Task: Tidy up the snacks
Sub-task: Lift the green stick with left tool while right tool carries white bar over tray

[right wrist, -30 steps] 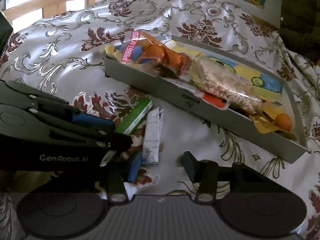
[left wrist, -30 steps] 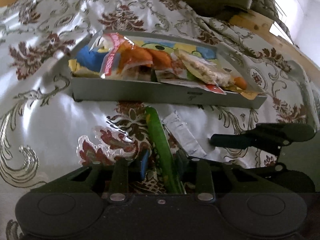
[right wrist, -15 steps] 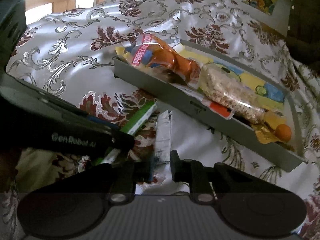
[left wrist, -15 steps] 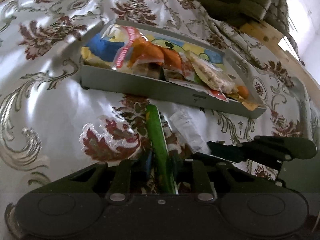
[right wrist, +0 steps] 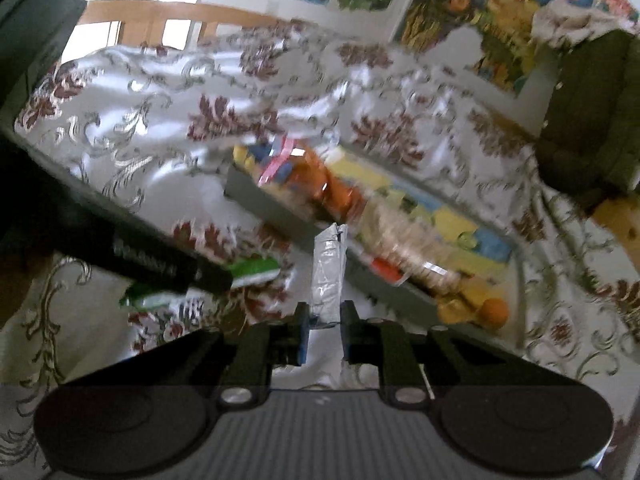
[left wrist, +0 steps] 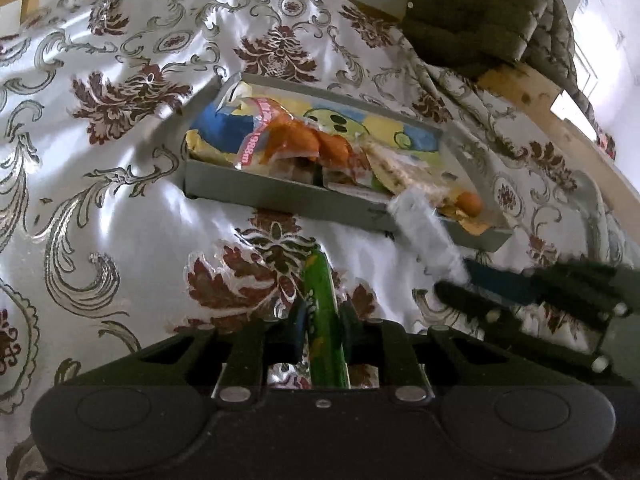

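A grey tray on the patterned cloth holds several snack packs, among them an orange bag and a clear pack of crackers. My left gripper is shut on a green snack stick, just above the cloth in front of the tray. My right gripper is shut on a silver sachet and holds it lifted in front of the tray. The sachet and the right gripper also show in the left wrist view. The green stick shows in the right wrist view under the left gripper.
A floral satin cloth covers the surface. A dark green cushion lies beyond the tray on a wooden frame. Picture posters hang on the back wall. The right wrist view is motion-blurred.
My right gripper closed on the silver sachet and lifted it off the cloth toward the tray. My left gripper kept hold of the green stick and rose a little.
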The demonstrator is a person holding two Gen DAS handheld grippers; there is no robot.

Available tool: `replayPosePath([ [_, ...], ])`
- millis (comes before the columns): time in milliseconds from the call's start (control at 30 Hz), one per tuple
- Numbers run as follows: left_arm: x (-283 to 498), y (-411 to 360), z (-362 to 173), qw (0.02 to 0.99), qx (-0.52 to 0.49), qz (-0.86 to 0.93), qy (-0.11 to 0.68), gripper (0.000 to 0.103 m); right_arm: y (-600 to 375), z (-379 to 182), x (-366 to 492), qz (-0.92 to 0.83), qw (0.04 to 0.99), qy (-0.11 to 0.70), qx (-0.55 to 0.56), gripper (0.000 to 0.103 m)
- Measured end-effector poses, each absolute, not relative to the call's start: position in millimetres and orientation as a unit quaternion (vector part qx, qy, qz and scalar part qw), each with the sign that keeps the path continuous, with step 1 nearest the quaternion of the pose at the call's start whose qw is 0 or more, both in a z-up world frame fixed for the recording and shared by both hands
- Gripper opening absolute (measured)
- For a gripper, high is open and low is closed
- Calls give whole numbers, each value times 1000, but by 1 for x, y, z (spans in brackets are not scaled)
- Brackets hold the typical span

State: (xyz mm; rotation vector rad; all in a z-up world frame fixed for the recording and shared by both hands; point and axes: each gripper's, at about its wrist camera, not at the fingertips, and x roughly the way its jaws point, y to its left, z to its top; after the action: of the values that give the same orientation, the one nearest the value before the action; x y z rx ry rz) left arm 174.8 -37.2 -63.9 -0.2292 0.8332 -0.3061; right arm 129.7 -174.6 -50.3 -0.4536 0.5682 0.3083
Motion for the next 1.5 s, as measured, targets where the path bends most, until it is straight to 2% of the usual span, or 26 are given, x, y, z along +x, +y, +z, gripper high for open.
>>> replayPosePath([
  [267, 167, -41, -59, 901, -102, -144, 395, 18, -197, -36, 133, 122, 938, 265, -188, 18],
  [700, 165, -35, -26, 913, -176, -165, 328, 18, -225, -26, 151, 79, 953, 254, -144, 18],
  [1033, 219, -79, -2, 920, -160, -204, 294, 18, -261, -32, 191, 42, 957, 277, -70, 18],
  [1500, 287, -155, -20, 915, -125, -225, 309, 18, -301, -44, 216, 11, 950, 310, 20, 18],
])
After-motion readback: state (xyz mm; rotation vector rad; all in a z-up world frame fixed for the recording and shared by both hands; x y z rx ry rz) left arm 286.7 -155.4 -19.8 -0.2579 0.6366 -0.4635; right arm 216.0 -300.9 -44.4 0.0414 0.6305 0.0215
